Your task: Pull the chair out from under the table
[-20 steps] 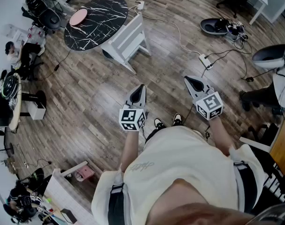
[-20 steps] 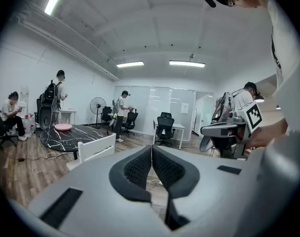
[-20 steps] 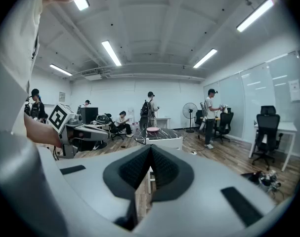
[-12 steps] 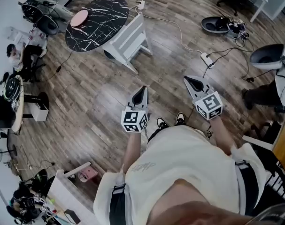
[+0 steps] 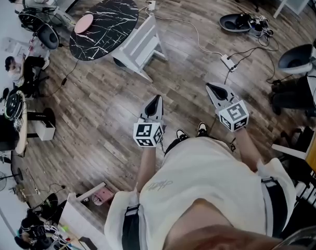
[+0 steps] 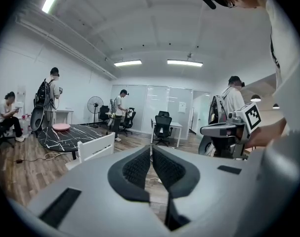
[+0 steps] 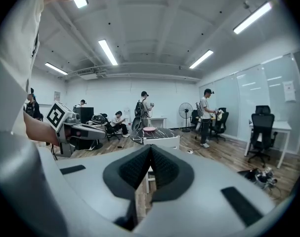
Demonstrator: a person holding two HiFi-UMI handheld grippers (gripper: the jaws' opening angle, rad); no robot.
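Head view shows the person standing on a wood-plank floor [image 5: 95, 119], both arms out in front with a gripper in each hand. The left gripper [image 5: 156, 99] and the right gripper [image 5: 214, 87] are side by side and apart from each other, pointing forward and slightly downward across the floor. Neither touches anything. In the left gripper view its two ribbed pads are drawn in to a thin slit, with nothing between them. In the right gripper view the pads meet at their tips, and that gripper is likewise empty. The white chair [image 5: 142, 46] is well ahead of both grippers, toward the upper left of the head view. It is set right against the edge of the round black marble-patterned table [image 5: 103, 27], with its slatted back turned toward the person. Whether its seat reaches under the tabletop cannot be made out. A pink round dish [image 5: 84, 23] lies on the far side of the tabletop. A white cable runs across the floor past the chair to a power strip [image 5: 228, 62] ahead of the right gripper. Other people sit and stand at the edges of the room.
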